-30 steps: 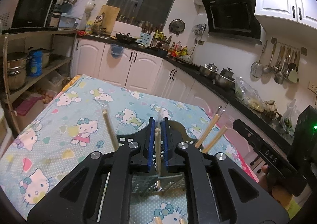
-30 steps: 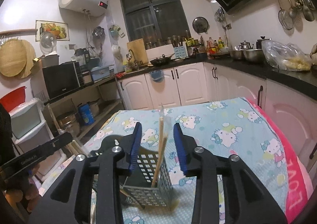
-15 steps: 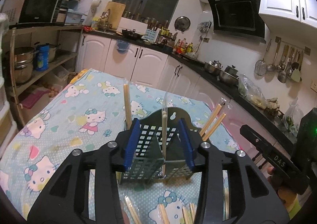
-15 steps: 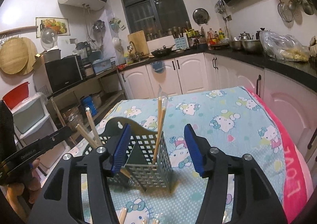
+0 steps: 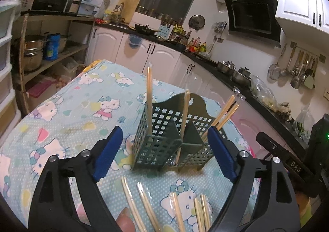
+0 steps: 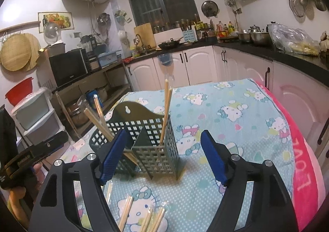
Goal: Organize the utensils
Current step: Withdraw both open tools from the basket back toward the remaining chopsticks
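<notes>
Chopsticks [image 5: 149, 98] stand in the caddy [image 5: 168, 139] mid-surface; more [image 5: 176, 209] lie at the near edge. Both tools — left [image 5: 164, 152], right [image 6: 162, 156] — gape empty. Reaching low risks toppling the caddy — light, I judge.

One green holder [image 5: 164, 139] stands on the cloth, split into three compartments. Chopstick packs stand in it: one upright pack [image 5: 149, 100] in the left compartment, one pack [image 5: 183, 117] in the middle, and one leaning pack [image 5: 224, 112] on the right, three in all. In the left view, about five loose packs [image 5: 131, 201] lie on the cloth in front of the holder; the exact count is hard to tell at the frame edge. Two grippers show, the left [image 5: 164, 154] and the right [image 6: 162, 156].
</notes>
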Demonstrator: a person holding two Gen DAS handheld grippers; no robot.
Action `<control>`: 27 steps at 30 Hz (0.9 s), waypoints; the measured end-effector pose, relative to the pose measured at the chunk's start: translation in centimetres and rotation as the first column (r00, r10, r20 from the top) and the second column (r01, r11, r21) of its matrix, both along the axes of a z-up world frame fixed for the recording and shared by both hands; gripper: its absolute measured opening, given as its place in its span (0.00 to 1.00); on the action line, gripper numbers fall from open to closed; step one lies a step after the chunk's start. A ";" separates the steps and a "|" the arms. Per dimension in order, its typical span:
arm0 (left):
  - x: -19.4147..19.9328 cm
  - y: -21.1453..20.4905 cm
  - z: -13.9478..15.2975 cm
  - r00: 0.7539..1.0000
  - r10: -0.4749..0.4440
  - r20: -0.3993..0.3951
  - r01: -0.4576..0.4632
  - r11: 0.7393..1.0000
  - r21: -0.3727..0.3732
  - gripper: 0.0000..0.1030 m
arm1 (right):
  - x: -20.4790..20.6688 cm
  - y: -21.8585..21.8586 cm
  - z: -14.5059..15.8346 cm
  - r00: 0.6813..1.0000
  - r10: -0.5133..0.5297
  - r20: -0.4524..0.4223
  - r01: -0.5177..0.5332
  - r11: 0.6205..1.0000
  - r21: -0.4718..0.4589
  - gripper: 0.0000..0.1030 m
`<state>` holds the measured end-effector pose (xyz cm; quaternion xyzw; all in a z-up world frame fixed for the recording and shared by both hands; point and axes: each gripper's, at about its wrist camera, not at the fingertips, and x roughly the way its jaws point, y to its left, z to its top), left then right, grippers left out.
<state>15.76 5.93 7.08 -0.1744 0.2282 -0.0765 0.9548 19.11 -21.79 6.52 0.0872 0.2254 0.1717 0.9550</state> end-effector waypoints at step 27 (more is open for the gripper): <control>-4.0 2.7 -4.5 0.990 0.029 -0.137 -0.028 1.000 0.011 0.79 | -3.8 1.1 -4.5 0.987 0.075 -0.141 -0.092 0.989 -0.118 0.73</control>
